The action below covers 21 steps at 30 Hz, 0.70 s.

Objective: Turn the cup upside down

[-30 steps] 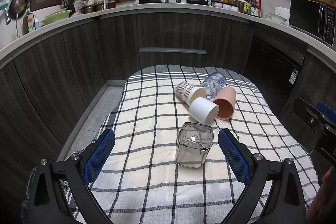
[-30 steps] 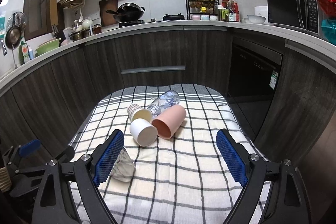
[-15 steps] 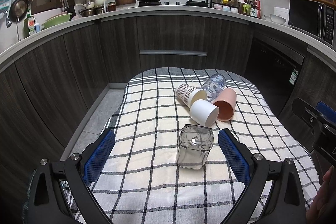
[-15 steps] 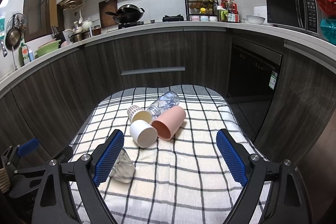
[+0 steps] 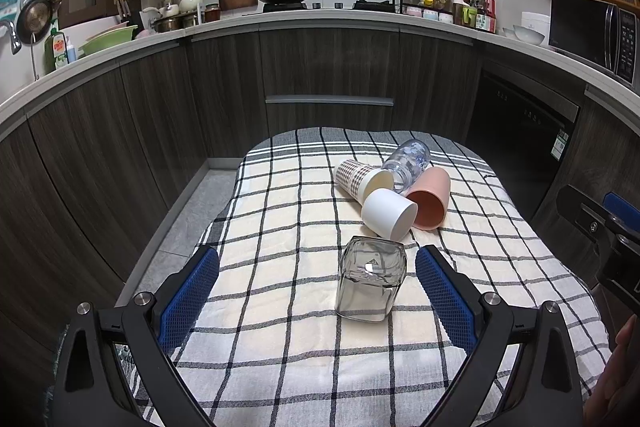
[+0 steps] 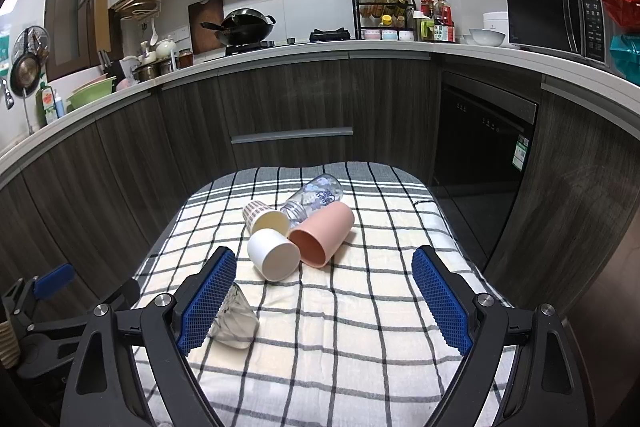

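A: Almost nothing has moved since the earlier frames; only the left view has shifted a little, so the glass cup (image 5: 371, 279) sits slightly lower between the fingers than before.

B: How is the left gripper (image 5: 317, 297) now?

A: Its jaws are wide apart and hold nothing. The glass cup stands between the two blue pads, closer to the right pad, but it touches neither of them.

B: And is the cup already turned over?

A: It seems so. Its flat square bottom faces up and the wider mouth rests on the checked cloth (image 5: 280, 219), though it leans a little.

B: What about the right gripper (image 6: 324, 301)?

A: Also spread wide, with only cloth between its fingers. From this view the glass cup (image 6: 236, 321) is just behind the left finger, partly hidden by the blue pad. The left gripper appears at the far left edge of this view, low.

B: What lies ahead of the tools?

A: Four vessels lie on their sides in one group, touching each other. The white cup (image 5: 389, 214) is the nearest one, just beyond the glass cup, with its mouth toward the tool. To the right of it is the pink cup (image 5: 429, 198), mouth also toward the tool. Behind are the plaid cup (image 5: 362, 179) and the clear bottle (image 5: 409, 161)

B: Do they touch the glass cup?

A: No, the white cup is near it but apart
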### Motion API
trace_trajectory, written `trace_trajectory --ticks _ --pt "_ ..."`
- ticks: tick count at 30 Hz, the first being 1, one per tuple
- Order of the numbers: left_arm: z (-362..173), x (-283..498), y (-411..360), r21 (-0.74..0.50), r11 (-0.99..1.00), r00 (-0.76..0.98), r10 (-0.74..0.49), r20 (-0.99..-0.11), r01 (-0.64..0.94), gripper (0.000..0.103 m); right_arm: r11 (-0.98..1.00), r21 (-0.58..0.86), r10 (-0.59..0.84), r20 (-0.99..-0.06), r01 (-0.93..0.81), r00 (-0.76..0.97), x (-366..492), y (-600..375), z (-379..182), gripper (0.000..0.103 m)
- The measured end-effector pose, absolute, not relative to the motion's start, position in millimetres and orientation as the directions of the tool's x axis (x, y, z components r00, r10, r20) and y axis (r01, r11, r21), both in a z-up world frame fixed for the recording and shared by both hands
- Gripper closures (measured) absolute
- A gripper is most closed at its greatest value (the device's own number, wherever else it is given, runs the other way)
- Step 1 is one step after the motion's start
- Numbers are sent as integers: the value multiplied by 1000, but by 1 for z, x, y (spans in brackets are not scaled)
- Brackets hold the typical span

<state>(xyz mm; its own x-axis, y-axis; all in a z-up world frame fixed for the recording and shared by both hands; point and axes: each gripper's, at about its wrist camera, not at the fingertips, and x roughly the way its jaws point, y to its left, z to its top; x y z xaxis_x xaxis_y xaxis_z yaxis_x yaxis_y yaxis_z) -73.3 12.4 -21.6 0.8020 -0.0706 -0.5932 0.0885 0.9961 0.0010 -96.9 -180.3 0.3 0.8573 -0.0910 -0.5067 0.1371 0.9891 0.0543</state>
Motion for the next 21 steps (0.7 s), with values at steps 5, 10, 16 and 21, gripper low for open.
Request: trace_trajectory --ticks 5,10,16,21 --pt "-22 -73 12 2 996 802 -71 -593 89 3 989 56 -90 -507 137 857 -97 -180 0 13" --pt "-22 -73 12 2 996 801 -70 -594 88 3 989 56 -90 -508 137 857 -97 -181 0 13" --pt "-23 -74 12 4 996 801 -70 -594 90 3 989 56 -90 -508 137 857 -97 -181 0 13" --pt "-23 -75 12 4 996 802 -70 -593 90 3 989 57 -89 -507 137 857 -97 -180 0 13"
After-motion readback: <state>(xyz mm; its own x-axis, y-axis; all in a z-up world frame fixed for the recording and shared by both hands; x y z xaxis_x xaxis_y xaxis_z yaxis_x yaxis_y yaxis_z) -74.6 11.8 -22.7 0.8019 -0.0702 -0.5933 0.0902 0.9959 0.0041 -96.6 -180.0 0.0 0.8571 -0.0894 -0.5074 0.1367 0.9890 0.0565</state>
